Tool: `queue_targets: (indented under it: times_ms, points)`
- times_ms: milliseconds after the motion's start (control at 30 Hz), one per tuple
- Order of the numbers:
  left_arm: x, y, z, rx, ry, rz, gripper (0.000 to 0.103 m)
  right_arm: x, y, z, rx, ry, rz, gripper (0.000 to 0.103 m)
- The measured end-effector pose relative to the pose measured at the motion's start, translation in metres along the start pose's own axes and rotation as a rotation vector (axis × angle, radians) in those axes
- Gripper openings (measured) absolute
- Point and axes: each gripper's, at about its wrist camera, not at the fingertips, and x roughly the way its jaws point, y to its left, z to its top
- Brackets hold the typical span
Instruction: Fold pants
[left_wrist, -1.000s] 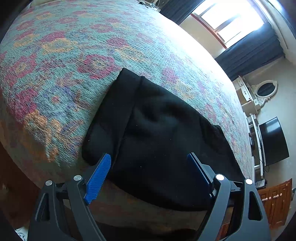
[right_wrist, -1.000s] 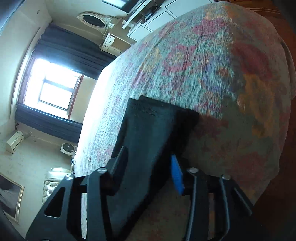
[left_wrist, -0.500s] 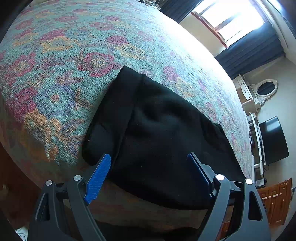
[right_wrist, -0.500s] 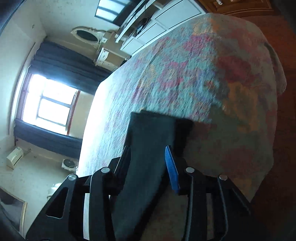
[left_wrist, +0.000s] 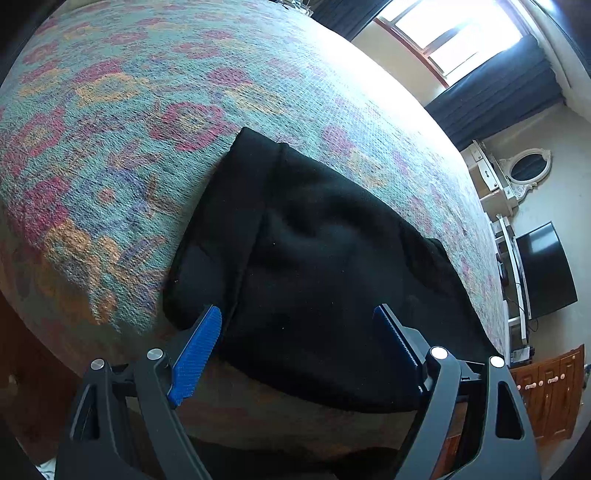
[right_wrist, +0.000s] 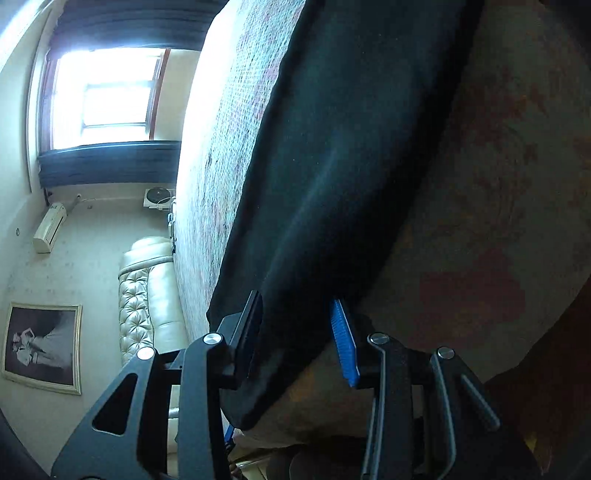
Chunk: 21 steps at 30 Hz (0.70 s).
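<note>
Black pants (left_wrist: 325, 266) lie folded on a bed with a floral cover (left_wrist: 129, 122), near its front edge. My left gripper (left_wrist: 299, 332) is open, its blue pads either side of the near edge of the pants, holding nothing. In the right wrist view my right gripper (right_wrist: 299, 332) has its jaws partly closed around an edge of the same pants (right_wrist: 343, 155), which run up and away across the frame. The fabric sits between the blue pad (right_wrist: 345, 343) and the black finger.
The bed's front edge drops to a dark floor (left_wrist: 22, 354). A window with dark curtains (left_wrist: 465, 40), a dresser with oval mirror (left_wrist: 524, 170) and a TV (left_wrist: 546, 269) stand beyond. A cream tufted sofa (right_wrist: 147, 291) stands by the bed's far side.
My right gripper has rolled and moved in close along the pants, with fabric now between its fingers. The left gripper has stayed almost still and open.
</note>
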Motion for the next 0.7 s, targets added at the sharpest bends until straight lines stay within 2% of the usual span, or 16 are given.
queue_targets:
  times_ms: [33,67,100,167,333,433,467,533,600,700]
  points:
    - [0.000,0.000,0.000,0.004,0.000,0.001,0.083,0.002,-0.001,-0.002,-0.012,0.009,-0.015,0.022]
    - [0.000,-0.001,-0.001,0.006,-0.001,0.001,0.083,0.002,-0.003,-0.004,-0.020,0.018,-0.026,0.012]
    - [0.000,-0.001,-0.001,0.006,-0.001,0.000,0.083,0.001,-0.005,-0.007,-0.020,0.014,-0.032,0.006]
    - [0.000,-0.001,-0.001,0.006,-0.001,-0.001,0.083,-0.003,-0.012,-0.015,-0.012,0.007,-0.040,0.005]
    - [-0.001,-0.002,-0.002,0.011,0.000,0.002,0.083,-0.007,-0.017,-0.013,0.035,0.021,-0.016,0.005]
    - [-0.001,-0.002,-0.002,0.004,-0.001,0.000,0.083,-0.012,0.002,-0.018,-0.006,0.020,-0.031,0.011]
    - [-0.001,-0.002,-0.002,0.003,-0.002,0.001,0.083,-0.013,0.006,-0.022,-0.020,0.043,-0.018,0.012]
    - [0.000,-0.003,-0.003,0.008,-0.001,0.005,0.083,0.000,0.023,-0.033,-0.039,0.140,0.013,0.031]
    - [0.000,-0.004,-0.003,0.014,0.000,0.009,0.083,0.020,0.034,-0.049,-0.057,0.229,0.036,0.032]
    - [0.000,-0.005,-0.003,0.013,0.000,0.009,0.083,0.054,0.034,-0.069,-0.030,0.327,0.021,0.032]
